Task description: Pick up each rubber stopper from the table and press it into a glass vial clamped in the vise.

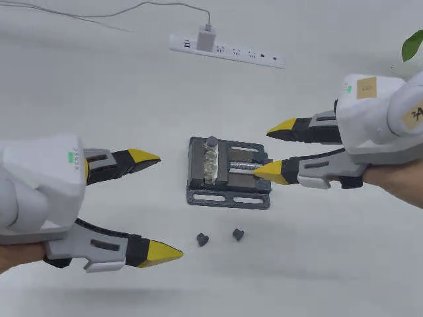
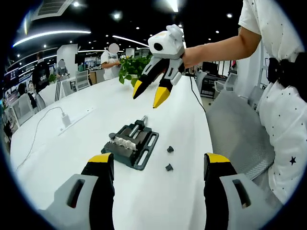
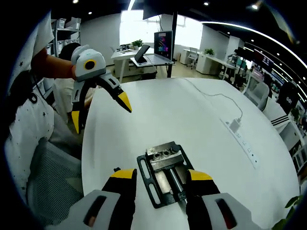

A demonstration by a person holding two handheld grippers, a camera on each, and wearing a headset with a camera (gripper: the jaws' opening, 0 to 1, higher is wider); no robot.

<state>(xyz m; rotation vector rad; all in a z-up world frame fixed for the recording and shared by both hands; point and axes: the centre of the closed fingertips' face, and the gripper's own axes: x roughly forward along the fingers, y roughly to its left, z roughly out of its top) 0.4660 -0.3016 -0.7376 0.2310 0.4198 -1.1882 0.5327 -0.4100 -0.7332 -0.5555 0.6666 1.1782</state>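
The left claw (image 1: pixel 170 204) hangs spread wide above the white tabletop (image 1: pixel 132 99). Right of its lower tip, apart from it, two dark rubber stoppers (image 1: pixel 202 239) lie loose in front of the vise (image 1: pixel 197 168). The vise clamps a row of glass vials (image 1: pixel 211 165), the far one capped grey. The right claw (image 1: pixel 261 152), also spread, hovers over the vise's screw side.

No readable text. Tiny printed label (image 1: pixel 75 159) on left tongs (image 1: pixel 170 205) housing is too small to read. Tan stickers (image 1: pixel 365 86) on right tongs (image 1: pixel 261 153) carry an illegible scribble.
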